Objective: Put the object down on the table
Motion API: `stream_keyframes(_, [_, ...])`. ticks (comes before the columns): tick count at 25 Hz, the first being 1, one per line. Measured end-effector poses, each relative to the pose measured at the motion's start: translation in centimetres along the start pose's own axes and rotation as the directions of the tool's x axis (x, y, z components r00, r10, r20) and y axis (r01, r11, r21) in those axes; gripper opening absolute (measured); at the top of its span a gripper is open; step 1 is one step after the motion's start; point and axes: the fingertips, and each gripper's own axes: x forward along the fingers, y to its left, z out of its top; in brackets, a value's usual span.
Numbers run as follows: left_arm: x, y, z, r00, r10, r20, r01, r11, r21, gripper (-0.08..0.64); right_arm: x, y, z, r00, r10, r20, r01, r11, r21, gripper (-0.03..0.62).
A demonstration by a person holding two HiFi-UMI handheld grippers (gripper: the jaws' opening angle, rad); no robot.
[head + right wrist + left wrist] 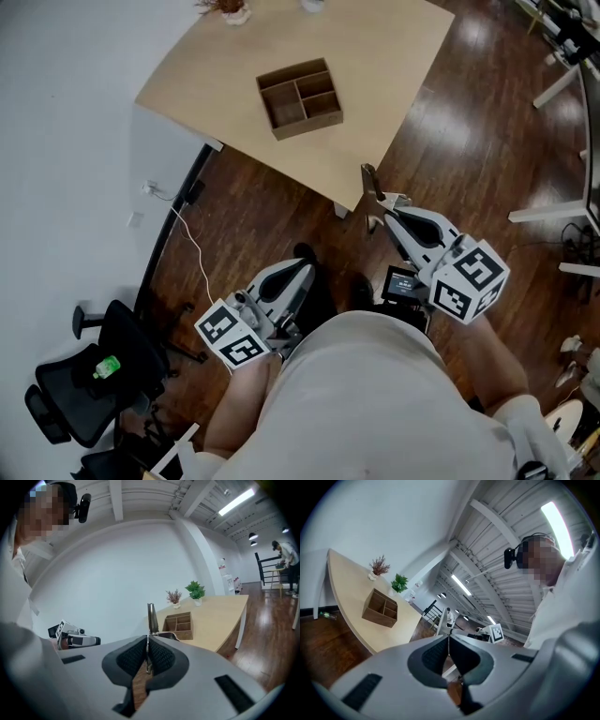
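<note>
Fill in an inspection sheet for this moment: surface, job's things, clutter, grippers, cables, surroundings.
Surface: light wooden table, bare apart from the clutter below.
Job's things: thin metal utensil, upright in the right gripper, not yet on the table.
Clutter: wooden divided organiser, apparently empty; small potted plants at the far edge.
Grippers: left gripper fingers together, nothing between; right gripper fingers closed on the utensil.
Cables: white cable trailing over the floor by the wall.
Surroundings: dark wood floor, black office chair.
</note>
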Motion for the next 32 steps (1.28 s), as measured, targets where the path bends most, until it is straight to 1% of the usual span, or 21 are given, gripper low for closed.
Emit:
stream_keyframes(10, [0.0, 8.6, 7.5, 0.991, -0.108, -0.082, 0.11, 0.994, 0.023, 0.002, 8.5, -0.1, 4.5, 0.993, -0.116, 0.014, 0.115, 0.993, 0.007, 0.009])
stream_keyframes(13, [0.0, 10.0, 8.7, 0.985, -0.144, -0.096, 0.146, 0.989, 0.015, 0.002, 10.0, 0.1, 5.3, 0.99, -0.142, 0.022, 0.142, 0.99, 0.002, 0.009])
stream_keyframes(17, [0.4, 11.3, 10.0, 0.979, -0.173, -0.108, 0.174, 0.985, 0.003, 0.002, 11.6, 0.1, 6.5, 0.985, -0.167, 0.031, 0.167, 0.986, -0.013, 0.009])
stream_keyframes(20, [1.0, 11.9, 10.8, 0.98, -0.177, -0.096, 0.177, 0.984, -0.001, 0.003, 12.3, -0.2, 7.2, 0.987, -0.16, 0.029, 0.161, 0.987, -0.03, 0.009])
stream_keyframes(21, [1.3, 12.1, 10.9, 0.98, -0.175, -0.091, 0.175, 0.985, -0.005, 0.074, 12.5, -0.3, 7.4, 0.988, -0.154, 0.029, 0.155, 0.987, -0.036, 0.009])
stream_keyframes(22, [1.7, 12.3, 11.1, 0.981, -0.172, -0.085, 0.172, 0.985, -0.007, 0.087, 12.8, -0.5, 7.7, 0.989, -0.148, 0.03, 0.149, 0.988, -0.044, 0.009])
stream_keyframes(27, [3.3, 12.8, 12.8, 0.989, -0.145, -0.033, 0.146, 0.989, 0.016, 0.087, 13.8, -1.4, 9.5, 0.995, -0.094, 0.038, 0.097, 0.991, -0.091, 0.009])
stream_keyframes(32, [5.3, 12.9, 14.4, 0.994, -0.106, 0.003, 0.105, 0.993, 0.045, 0.087, 14.5, -2.5, 11.6, 0.999, -0.03, 0.042, 0.035, 0.99, -0.136, 0.009])
